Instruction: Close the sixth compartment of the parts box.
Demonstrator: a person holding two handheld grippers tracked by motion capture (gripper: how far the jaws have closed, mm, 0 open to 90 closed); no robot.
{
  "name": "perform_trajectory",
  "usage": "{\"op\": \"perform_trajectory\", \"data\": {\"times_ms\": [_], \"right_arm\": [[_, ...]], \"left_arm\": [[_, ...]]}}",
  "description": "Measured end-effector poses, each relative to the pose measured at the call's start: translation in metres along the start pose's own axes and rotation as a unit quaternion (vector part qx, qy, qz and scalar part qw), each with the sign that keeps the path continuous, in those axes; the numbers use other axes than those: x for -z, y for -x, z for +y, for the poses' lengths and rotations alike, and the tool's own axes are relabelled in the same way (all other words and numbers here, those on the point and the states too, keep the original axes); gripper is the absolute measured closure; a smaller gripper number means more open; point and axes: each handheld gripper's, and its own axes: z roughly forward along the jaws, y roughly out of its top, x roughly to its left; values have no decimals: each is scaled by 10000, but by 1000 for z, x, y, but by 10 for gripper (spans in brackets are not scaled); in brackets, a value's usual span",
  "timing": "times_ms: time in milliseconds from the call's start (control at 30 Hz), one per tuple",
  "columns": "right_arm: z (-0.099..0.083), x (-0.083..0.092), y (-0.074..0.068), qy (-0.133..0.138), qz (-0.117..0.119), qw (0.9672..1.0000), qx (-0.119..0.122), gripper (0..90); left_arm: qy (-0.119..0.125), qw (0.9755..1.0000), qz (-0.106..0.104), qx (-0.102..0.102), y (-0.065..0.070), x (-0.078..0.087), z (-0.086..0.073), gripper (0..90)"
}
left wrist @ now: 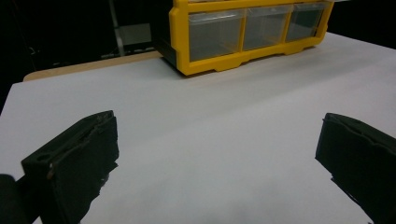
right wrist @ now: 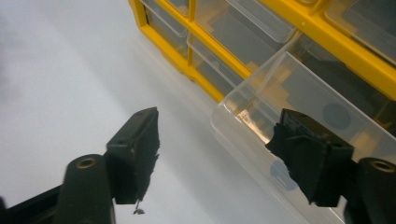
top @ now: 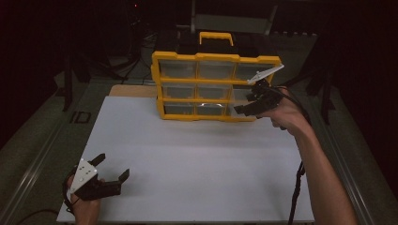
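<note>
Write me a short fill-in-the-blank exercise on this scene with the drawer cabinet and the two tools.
1. The frame of the drawer cabinet is coloured ____.
2. The right tool is at a clear drawer that stands pulled ____ of the cabinet.
3. The left tool hangs over the white board with its jaws ____.
4. The cabinet front holds ____ rows of drawers.

Missing words: yellow; out; open; three
</note>
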Motion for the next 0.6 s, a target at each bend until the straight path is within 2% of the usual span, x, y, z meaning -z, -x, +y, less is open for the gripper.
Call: {"op": "perform_trajectory", "data": {"times_ms": [333, 600], "right_arm": [[-5, 1, -8, 25, 99, 9999, -45, 522], [-10, -3, -13, -79, -33, 9998, -166, 693]], "left_arm": [[1, 10000, -1, -1, 0, 0, 0, 0], [-9, 10000, 1, 8, 1, -1, 0, 0]]}}
